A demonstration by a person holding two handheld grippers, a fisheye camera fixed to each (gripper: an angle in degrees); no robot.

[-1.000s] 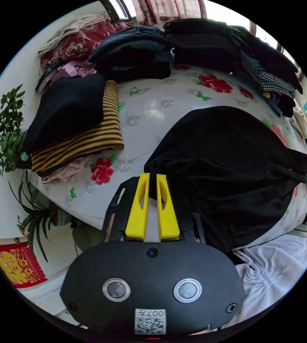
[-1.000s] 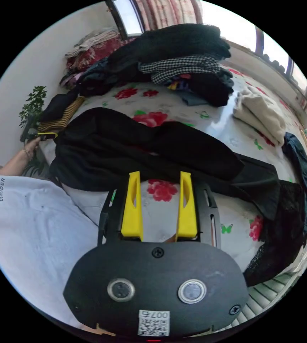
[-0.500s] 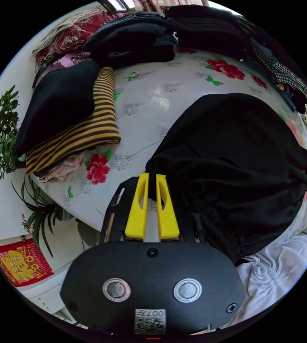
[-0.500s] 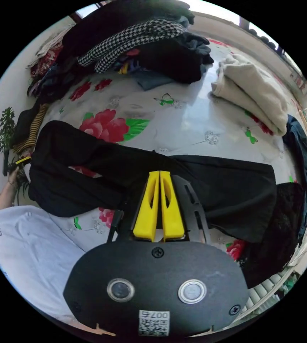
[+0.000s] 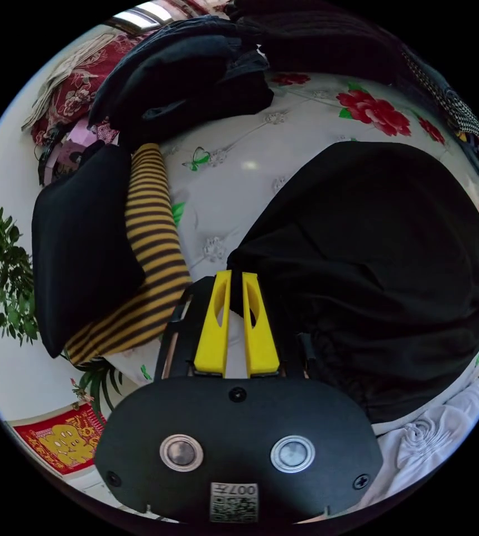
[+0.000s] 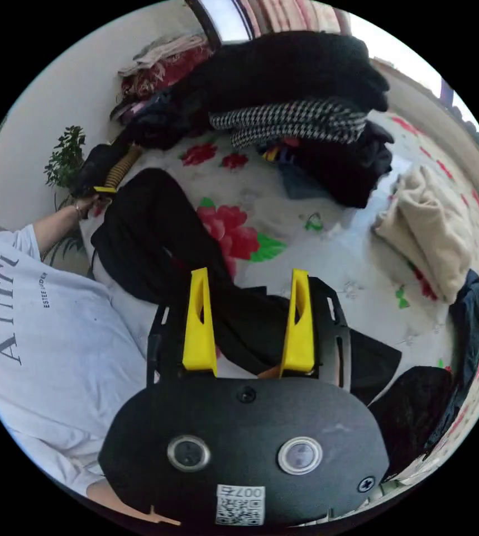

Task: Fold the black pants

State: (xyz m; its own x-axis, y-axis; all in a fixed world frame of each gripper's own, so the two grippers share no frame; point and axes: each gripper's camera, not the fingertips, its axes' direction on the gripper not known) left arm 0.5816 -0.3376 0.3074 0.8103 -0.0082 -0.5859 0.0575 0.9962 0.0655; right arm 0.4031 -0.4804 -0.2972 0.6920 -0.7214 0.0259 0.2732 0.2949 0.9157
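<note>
while left tongs [image 5: 236, 277] pinch black pants [image 5: 379, 251]

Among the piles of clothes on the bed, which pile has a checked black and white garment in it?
The tall pile near the window: its houndstooth layer lies under thick black garments.

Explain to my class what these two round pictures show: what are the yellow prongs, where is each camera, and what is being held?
A person holds a hand tool in each hand, each carrying a fisheye camera. The yellow prongs are its fingers. In the left gripper view, the left gripper has its fingers pinched on a corner of the black pants. In the right gripper view, the right gripper is open above the pants' leg. The pants lie on a flowered white surface among folded clothes, including a striped garment.
</note>
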